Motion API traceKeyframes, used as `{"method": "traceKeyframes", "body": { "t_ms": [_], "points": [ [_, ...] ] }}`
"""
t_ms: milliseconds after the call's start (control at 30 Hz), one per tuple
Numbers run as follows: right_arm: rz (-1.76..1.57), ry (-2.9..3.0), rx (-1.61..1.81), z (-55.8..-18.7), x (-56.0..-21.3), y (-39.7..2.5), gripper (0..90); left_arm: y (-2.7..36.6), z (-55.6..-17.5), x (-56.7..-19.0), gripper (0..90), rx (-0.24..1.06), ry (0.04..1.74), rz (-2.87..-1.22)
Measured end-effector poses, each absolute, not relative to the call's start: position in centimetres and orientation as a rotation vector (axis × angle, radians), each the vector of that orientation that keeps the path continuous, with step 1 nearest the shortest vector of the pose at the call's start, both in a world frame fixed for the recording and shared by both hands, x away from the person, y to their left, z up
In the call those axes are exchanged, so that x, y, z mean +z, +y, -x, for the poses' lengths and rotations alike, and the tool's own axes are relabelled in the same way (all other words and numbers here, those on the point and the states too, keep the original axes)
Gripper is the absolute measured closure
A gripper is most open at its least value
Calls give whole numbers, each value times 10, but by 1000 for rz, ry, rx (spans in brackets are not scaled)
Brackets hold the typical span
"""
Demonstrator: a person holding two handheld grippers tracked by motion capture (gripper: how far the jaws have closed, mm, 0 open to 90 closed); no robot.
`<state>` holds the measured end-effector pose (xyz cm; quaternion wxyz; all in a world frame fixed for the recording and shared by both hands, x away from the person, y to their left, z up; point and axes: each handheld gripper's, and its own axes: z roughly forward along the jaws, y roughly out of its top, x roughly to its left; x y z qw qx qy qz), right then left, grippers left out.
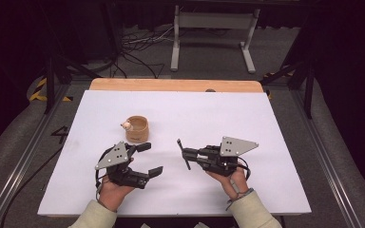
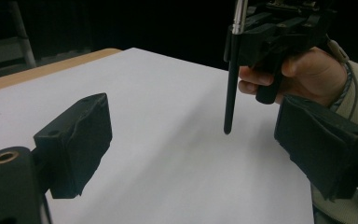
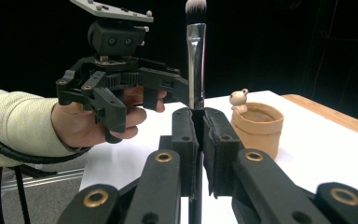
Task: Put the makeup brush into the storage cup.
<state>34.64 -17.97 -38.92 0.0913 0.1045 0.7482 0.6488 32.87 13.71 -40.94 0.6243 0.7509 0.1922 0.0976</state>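
Right tongs (image 3: 196,135) clamped on makeup brush (image 3: 196,51), held upright over white surface (image 1: 266,185). Left tongs (image 1: 149,159) spread apart, empty. Wooden cup (image 1: 137,128) with bear figure (image 1: 126,126) just beyond left tongs.

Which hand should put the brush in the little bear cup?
The right one, probably. The right gripper is already shut on the brush, holding it upright. The left gripper is open and empty, though it sits nearer the cup.
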Motion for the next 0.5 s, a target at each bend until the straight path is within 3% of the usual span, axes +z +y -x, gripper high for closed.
{"method": "traceKeyframes", "body": {
  "t_ms": [233,500],
  "points": [
    [-302,2224,1969,-345,-392,-170,836,128,-328,-410,134,195,418,-1729],
    [-263,2236,1997,-342,-394,-162,836,114,-328,-416,214,120,389,-1763]
  ]
}}
